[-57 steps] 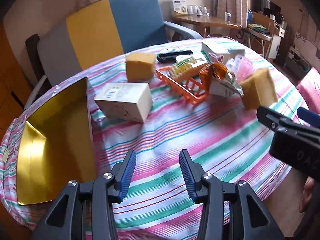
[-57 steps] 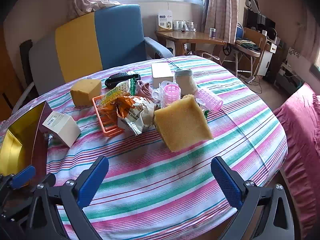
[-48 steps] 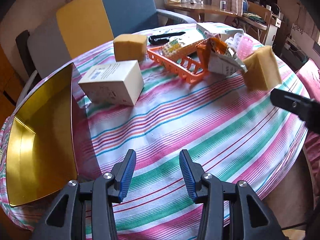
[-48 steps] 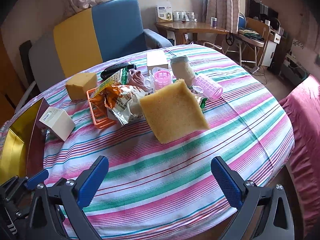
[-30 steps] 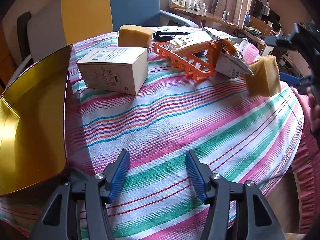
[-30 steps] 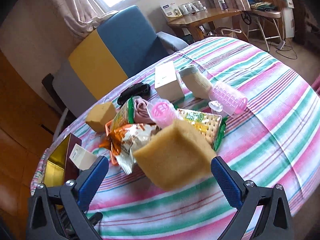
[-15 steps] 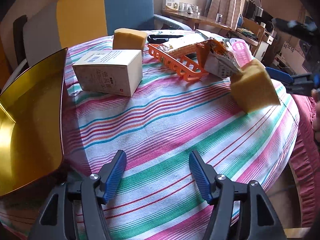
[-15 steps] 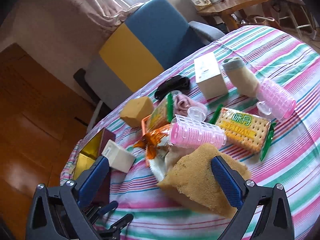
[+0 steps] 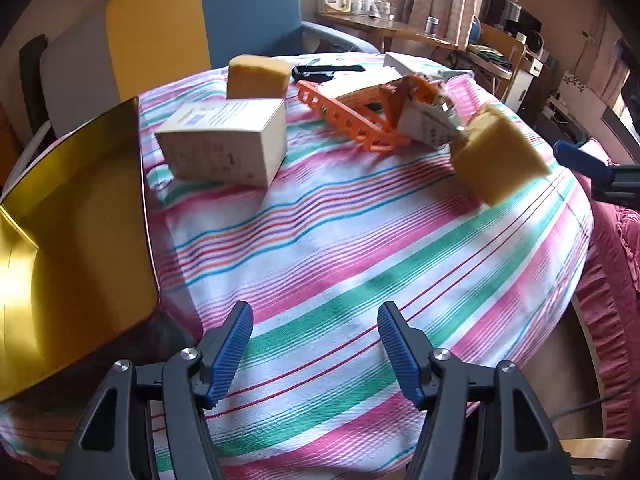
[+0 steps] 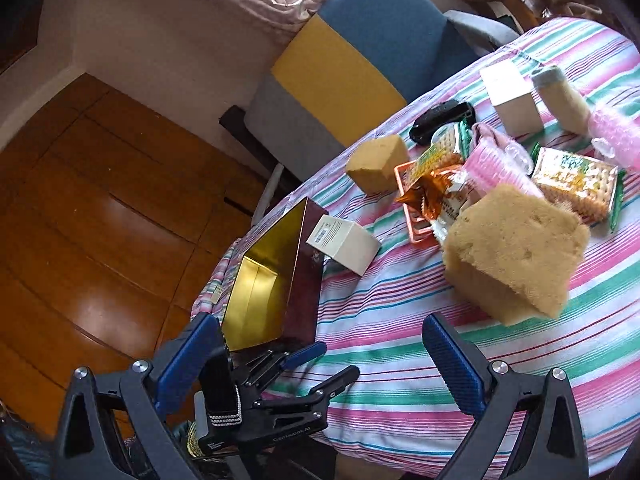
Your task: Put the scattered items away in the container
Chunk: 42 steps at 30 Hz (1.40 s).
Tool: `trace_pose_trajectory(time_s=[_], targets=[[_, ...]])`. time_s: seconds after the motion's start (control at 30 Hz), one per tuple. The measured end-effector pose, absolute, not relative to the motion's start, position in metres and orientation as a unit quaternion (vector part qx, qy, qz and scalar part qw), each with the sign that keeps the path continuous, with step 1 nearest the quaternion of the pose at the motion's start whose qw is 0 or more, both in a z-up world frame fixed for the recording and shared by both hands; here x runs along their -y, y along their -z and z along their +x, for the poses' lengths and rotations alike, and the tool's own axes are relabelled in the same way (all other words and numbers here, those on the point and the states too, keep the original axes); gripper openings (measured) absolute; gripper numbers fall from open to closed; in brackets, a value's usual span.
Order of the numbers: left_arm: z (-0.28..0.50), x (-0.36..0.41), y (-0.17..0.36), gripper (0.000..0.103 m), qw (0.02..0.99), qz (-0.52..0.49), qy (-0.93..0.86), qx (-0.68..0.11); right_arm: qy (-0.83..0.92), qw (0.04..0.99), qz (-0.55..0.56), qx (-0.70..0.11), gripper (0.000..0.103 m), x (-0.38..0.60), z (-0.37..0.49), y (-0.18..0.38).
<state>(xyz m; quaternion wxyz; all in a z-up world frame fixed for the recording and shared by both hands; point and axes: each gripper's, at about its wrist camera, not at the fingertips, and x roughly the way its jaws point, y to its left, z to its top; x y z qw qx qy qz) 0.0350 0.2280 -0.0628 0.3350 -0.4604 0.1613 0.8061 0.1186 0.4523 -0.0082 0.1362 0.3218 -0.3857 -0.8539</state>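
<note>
Two porous sponge blocks, shiny gold box, striped cloth.

A blue-yellow-grey armchair stands behind the round table, beside glossy wooden flooring.

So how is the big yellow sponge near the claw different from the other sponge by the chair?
The near sponge looks bigger and flatter and sits tilted; the far sponge looks smaller and chunkier. The near one leans by the snack packet, at the front of the pile; the far one stands apart, behind the white box. Both are yellow, porous and lie outside the gold container.
</note>
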Motion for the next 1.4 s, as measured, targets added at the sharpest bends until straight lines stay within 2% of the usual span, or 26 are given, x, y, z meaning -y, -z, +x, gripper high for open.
trace_pose_trajectory(time_s=[0.23, 0.43, 0.6, 0.93, 1.17, 1.4], targets=[[0.033, -0.273, 0.023, 0.066, 0.431, -0.468, -0.764, -0.110, 0.850, 0.024, 0.312, 0.425, 0.103, -0.509, 0.154, 0.029], [0.025, -0.330, 0.022, 0.066, 0.464, -0.490, -0.730, -0.106, 0.841, -0.029, 0.298, 0.450, 0.103, -0.539, 0.166, 0.042], [0.011, -0.361, 0.041, 0.065, 0.470, -0.556, -0.681, -0.078, 0.834, -0.037, 0.306, 0.458, 0.103, -0.550, 0.167, 0.053], [0.003, -0.366, 0.040, 0.066, 0.509, -0.557, -0.656, 0.015, 0.831, -0.043, 0.318, 0.453, 0.103, -0.561, 0.160, 0.065], [-0.016, -0.350, 0.047, 0.066, 0.472, -0.583, -0.654, 0.095, 0.829, -0.023, 0.317, 0.461, 0.103, -0.559, 0.142, 0.070], [-0.027, -0.346, 0.057, 0.066, 0.454, -0.594, -0.659, 0.091, 0.816, 0.030, 0.291, 0.498, 0.103, -0.557, 0.108, 0.071]])
